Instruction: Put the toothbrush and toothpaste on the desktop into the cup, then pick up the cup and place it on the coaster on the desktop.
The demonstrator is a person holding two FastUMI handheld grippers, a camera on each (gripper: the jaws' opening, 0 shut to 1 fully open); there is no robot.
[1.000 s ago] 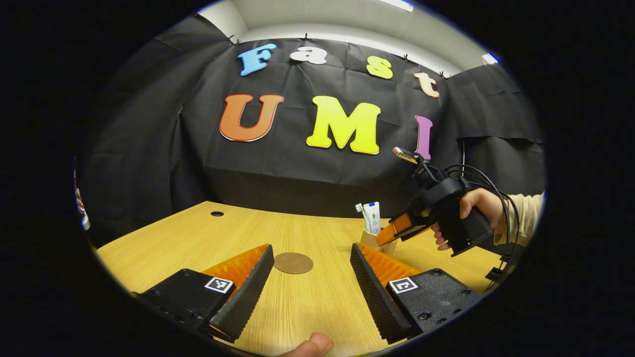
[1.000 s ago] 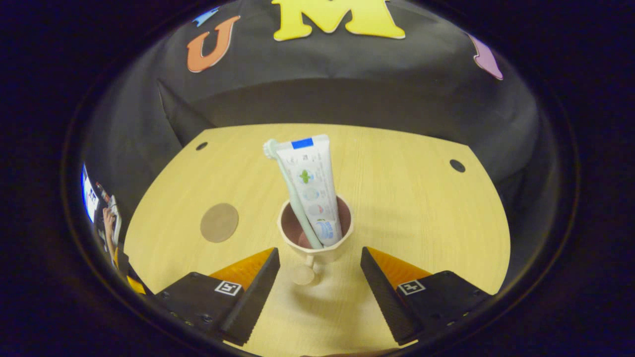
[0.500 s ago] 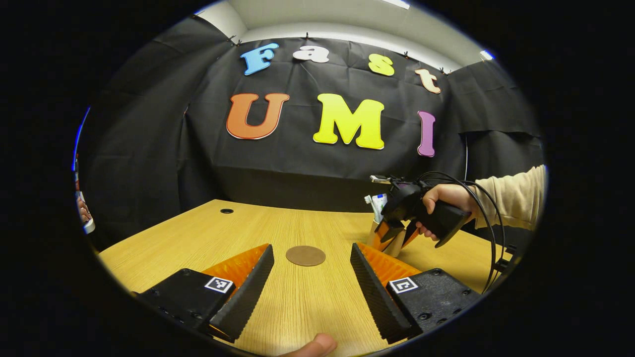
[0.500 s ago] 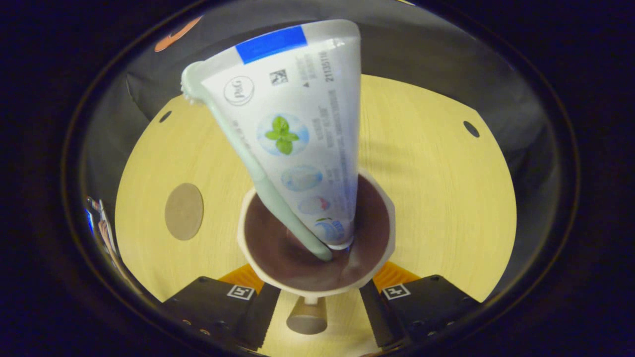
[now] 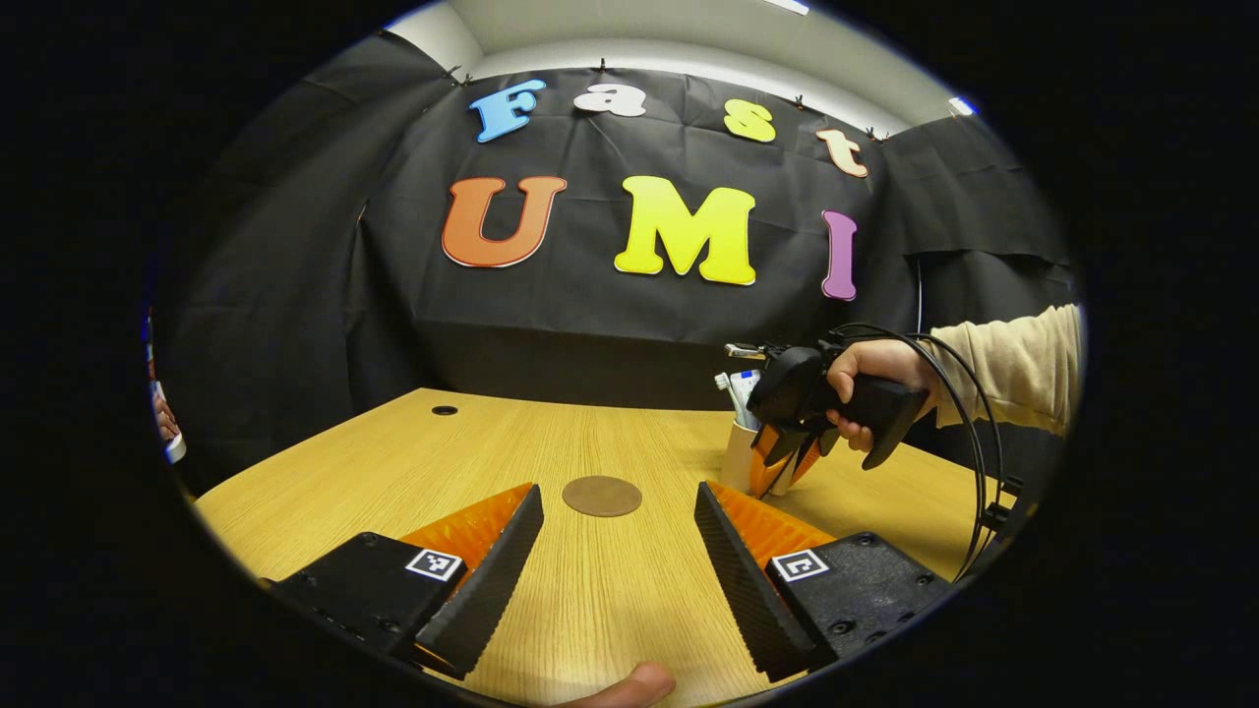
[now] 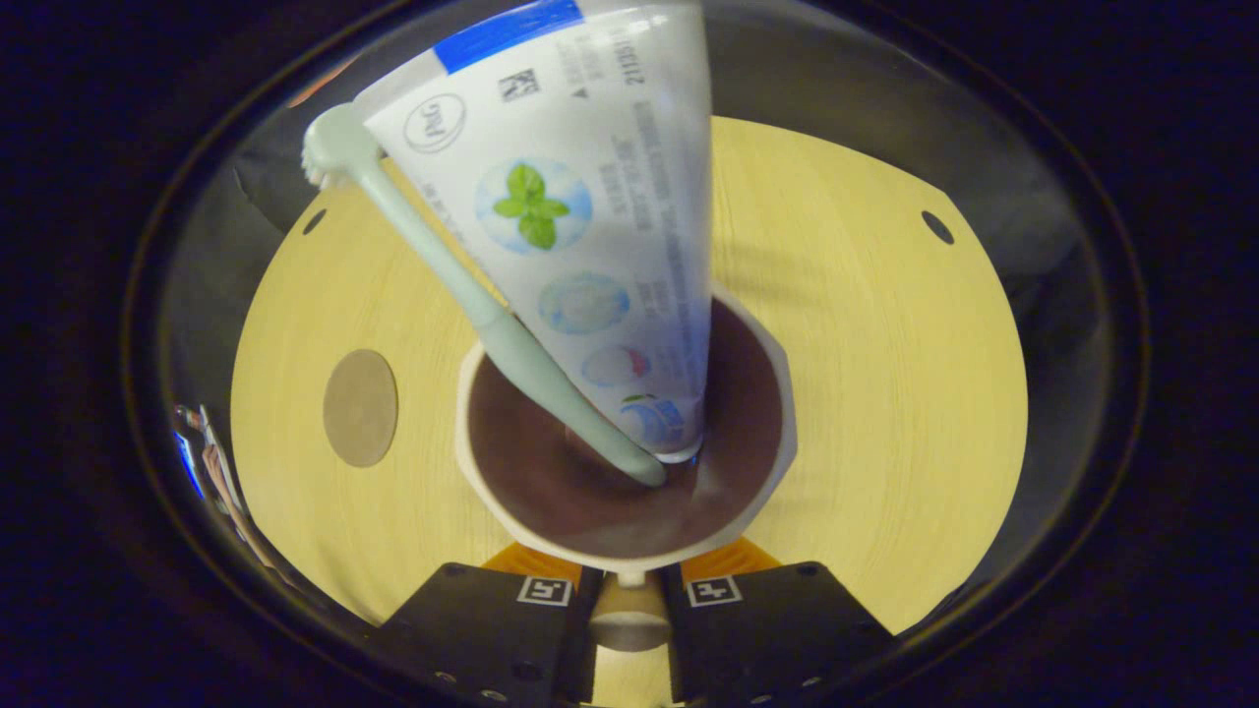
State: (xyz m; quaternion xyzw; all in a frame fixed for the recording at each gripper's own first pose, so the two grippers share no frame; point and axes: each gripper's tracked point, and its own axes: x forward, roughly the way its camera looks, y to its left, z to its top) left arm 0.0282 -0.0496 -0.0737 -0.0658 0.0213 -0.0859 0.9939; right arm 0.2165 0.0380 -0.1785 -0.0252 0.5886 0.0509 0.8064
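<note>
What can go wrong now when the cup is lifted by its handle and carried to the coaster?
1. The right gripper pinches only the small handle, so the cup may swing or slip.
2. The toothpaste and toothbrush lean high above the rim and could tip out.
3. The coaster is small, so the cup might land off-centre.

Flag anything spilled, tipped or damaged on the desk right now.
Nothing stands out. The cup stands upright with the toothbrush and toothpaste leaning inside, the right gripper closed on its handle, and the coaster lies flat.
</note>
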